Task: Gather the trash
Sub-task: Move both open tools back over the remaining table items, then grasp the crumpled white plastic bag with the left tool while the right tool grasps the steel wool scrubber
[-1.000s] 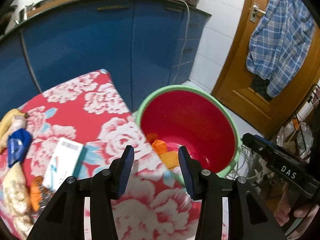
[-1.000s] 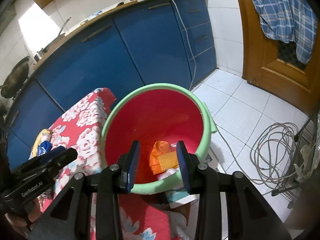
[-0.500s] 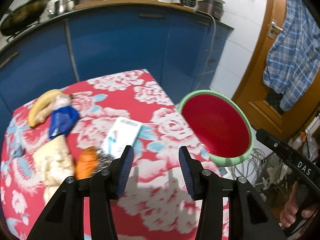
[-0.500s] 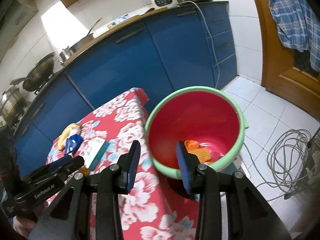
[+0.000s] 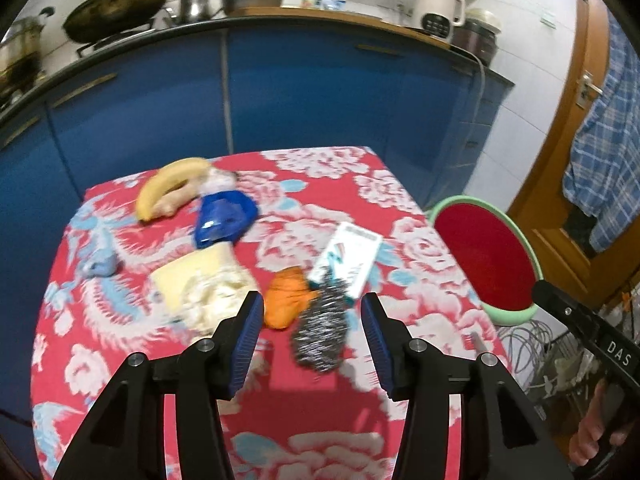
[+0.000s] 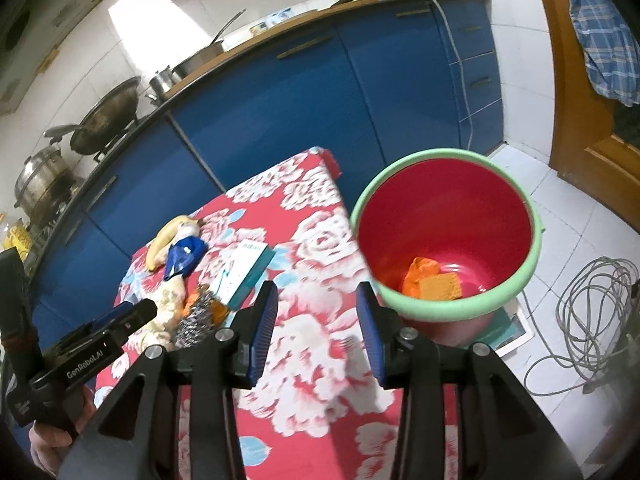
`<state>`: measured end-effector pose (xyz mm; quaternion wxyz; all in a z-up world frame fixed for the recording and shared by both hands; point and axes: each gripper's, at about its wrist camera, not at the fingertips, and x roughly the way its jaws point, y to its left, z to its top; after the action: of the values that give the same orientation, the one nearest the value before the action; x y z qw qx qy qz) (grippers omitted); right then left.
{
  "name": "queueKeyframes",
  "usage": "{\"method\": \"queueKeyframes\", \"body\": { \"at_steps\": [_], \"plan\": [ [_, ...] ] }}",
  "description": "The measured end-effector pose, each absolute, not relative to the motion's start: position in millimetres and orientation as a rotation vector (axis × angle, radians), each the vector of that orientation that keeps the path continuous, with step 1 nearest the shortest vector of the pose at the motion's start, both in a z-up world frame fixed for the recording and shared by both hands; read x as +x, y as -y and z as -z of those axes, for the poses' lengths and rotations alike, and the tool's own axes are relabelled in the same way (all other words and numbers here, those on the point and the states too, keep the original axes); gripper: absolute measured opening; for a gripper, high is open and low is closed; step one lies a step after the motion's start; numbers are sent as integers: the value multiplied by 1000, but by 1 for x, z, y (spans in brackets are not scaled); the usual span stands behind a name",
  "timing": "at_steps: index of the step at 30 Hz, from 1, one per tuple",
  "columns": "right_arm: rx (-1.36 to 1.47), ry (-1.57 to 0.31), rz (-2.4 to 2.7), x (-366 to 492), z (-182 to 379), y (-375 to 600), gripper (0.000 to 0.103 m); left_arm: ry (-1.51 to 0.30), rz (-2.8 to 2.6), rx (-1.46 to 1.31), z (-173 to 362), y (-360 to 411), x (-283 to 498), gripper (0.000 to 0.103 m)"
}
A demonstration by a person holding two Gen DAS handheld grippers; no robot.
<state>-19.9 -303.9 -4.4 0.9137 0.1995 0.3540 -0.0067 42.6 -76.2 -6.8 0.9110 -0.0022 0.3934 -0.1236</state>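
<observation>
Both wrist cameras look steeply down at the table (image 5: 168, 360), close; both take in the bucket (image 6: 448, 308) beside it.

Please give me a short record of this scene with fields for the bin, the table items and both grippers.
bin: green-rimmed red bucket beside the table, orange scraps inside
table: floral red cloth
items on table: banana, blue wrapper, white box, orange wrapper, steel scourer, pale bag
left gripper: jaws opening, nothing between them
right gripper: jaws opening, nothing between them
</observation>
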Motion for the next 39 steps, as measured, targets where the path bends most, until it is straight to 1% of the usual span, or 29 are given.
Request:
{"method": "queueKeyframes", "body": {
  "at_steps": [3, 6, 11, 19, 34, 35, 37, 38, 39],
  "plan": [
    [402, -749, 1, -17, 7, 292, 46, -812, 222, -18, 10, 61, 41, 56],
    [390, -762, -12, -15, 9, 281, 47, -818, 192, -29, 16, 47, 41, 57],
    [372, -783, -41, -11, 11, 261, 51, -839, 137, -53, 30, 23, 41, 58],
    [359, -827, -82, -1, 21, 236, 51, -881, 106, -88, 53, 2, 43, 58],
    [317, -879, -114, 13, 35, 204, 51, -926, 167, -144, 79, -3, 50, 58],
    [314, -883, -118, 14, 36, 202, 51, -930, 177, -154, 81, -3, 50, 57],
    [307, -887, -121, 15, 37, 198, 51, -934, 200, -174, 83, -4, 50, 48],
    [301, -889, -122, 16, 38, 195, 51, -934, 216, -185, 84, -4, 50, 41],
    [297, -892, -126, 17, 38, 193, 51, -934, 228, -193, 84, -4, 50, 38]
  ]
}}
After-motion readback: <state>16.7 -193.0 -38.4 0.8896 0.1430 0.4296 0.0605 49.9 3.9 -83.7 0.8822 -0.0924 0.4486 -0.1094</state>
